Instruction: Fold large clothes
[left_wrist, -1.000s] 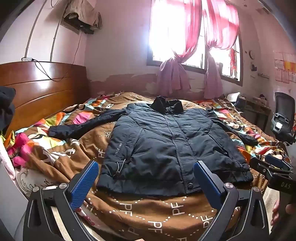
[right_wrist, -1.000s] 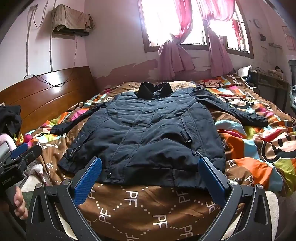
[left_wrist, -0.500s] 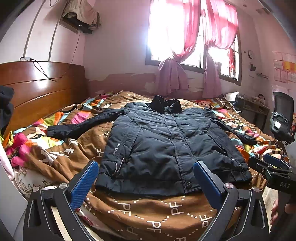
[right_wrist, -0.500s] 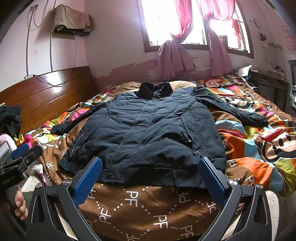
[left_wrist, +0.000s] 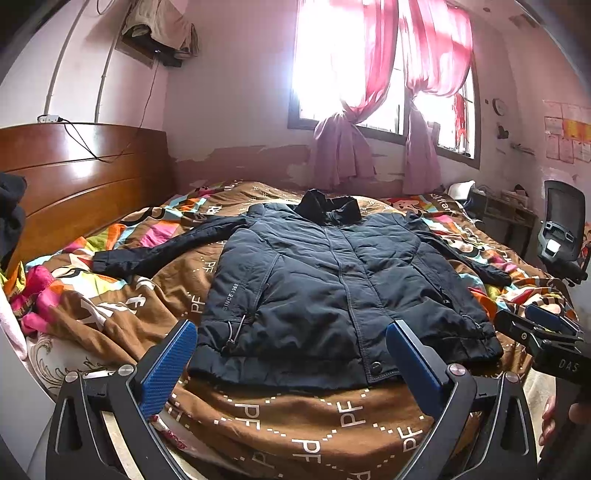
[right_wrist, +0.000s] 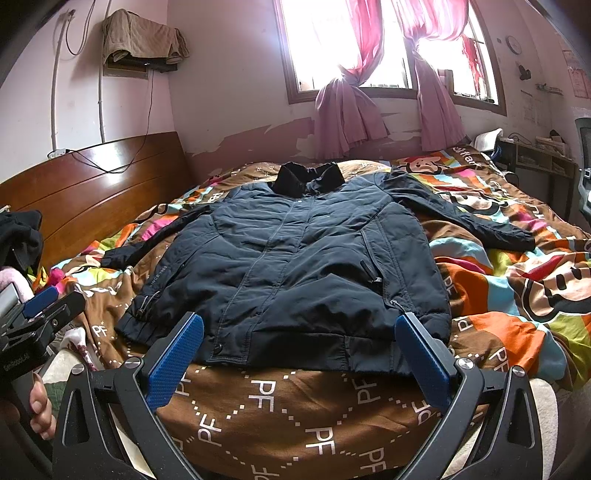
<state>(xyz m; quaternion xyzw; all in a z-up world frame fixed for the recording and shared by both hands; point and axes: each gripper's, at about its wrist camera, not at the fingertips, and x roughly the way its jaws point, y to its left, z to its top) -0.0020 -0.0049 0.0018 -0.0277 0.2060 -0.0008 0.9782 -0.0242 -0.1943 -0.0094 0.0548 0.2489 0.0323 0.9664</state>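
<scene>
Left wrist view: dark jacket (left_wrist: 332, 288) lay flat, frame ctr, on bedspread (left_wrist: 295, 417). Left gripper (left_wrist: 291, 347) spread wide, empty; right gripper (right_wrist: 299, 338) likewise.

A bed (left_wrist: 122, 206) with a dark wooden headboard carries a brown and many-coloured quilt (left_wrist: 295, 417) printed with "PF" letters and cartoon figures. Spread flat on the quilt, front up, lies a dark navy jacket (left_wrist: 332, 295), collar toward the window, hem toward the cameras, both sleeves stretched outward. Pink fabric (left_wrist: 29, 295) is bunched at the quilt's headboard end.
</scene>
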